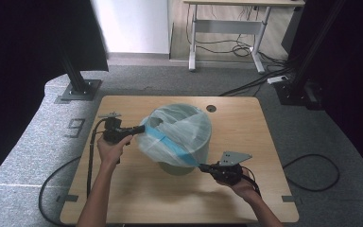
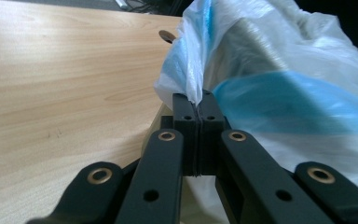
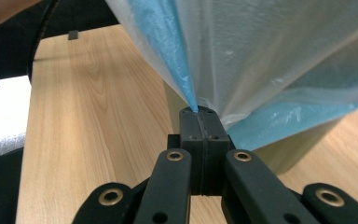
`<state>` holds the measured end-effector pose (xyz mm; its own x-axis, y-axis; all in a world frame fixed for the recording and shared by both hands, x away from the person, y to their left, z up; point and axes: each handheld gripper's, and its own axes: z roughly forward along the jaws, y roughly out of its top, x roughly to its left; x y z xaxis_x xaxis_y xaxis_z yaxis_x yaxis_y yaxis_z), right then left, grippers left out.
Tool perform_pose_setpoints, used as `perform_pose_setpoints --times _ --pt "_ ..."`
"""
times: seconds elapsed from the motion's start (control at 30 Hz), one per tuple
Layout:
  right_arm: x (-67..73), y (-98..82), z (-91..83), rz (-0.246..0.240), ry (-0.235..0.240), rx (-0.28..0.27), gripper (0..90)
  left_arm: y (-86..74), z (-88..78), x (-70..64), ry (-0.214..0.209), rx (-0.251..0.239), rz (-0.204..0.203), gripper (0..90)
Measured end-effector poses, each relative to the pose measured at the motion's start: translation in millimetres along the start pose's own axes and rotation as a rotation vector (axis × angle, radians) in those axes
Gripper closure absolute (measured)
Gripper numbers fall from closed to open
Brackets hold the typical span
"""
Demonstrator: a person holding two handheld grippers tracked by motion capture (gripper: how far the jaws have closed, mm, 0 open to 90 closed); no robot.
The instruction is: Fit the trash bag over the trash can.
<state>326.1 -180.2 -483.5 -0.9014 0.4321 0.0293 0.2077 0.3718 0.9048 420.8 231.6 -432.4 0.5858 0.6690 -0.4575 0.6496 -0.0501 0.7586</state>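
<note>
A translucent white plastic bag [image 1: 182,132] with a blue band lies draped over a pale bin [image 1: 176,166] in the middle of the wooden table [image 1: 246,137]. My left gripper [image 1: 142,128] is shut on the bag's left edge, and the pinched film [image 2: 193,86] rises between its jaws [image 2: 197,105]. My right gripper [image 1: 202,167] is shut on the bag's blue-banded edge [image 3: 182,70] at the bin's lower right, jaws [image 3: 199,112] pressed together. The bag is stretched between the two grippers. The bin wall [image 3: 289,149] shows below the film.
A round cable hole [image 1: 211,108] lies in the table's far side. Black frame posts [image 1: 78,80] stand on the grey carpet at the left and right, a white desk [image 1: 231,23] with loose cables is behind, and gripper cables trail off the table's front corners.
</note>
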Motion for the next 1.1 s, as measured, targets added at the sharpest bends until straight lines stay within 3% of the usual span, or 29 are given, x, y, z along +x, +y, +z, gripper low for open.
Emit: perform_pose_setpoints --times 0.1,0.33,0.53,0.97,1.1 --pt "-3.0 -4.9 0.8 0.025 0.004 -0.011 89.0 -2.2 2.3 2.0 -0.014 -0.003 -0.009 88.9" --pt "-2.3 -7.7 3.7 0.016 0.008 -0.021 89.0 -5.1 0.5 0.8 -0.01 -0.005 -0.002 88.9" --pt "3.1 -11.3 7.6 -0.012 0.017 0.006 88.9 -8.0 -6.7 -1.1 -0.013 -0.012 0.009 89.0" --pt "-10.8 -17.0 15.1 -0.015 -0.029 0.07 88.9 -16.2 -13.1 -4.0 -0.029 0.005 0.041 89.1" --pt "-17.8 -21.3 18.6 -0.031 -0.078 0.129 88.9 -19.5 -7.0 -2.2 0.024 0.053 0.046 89.3"
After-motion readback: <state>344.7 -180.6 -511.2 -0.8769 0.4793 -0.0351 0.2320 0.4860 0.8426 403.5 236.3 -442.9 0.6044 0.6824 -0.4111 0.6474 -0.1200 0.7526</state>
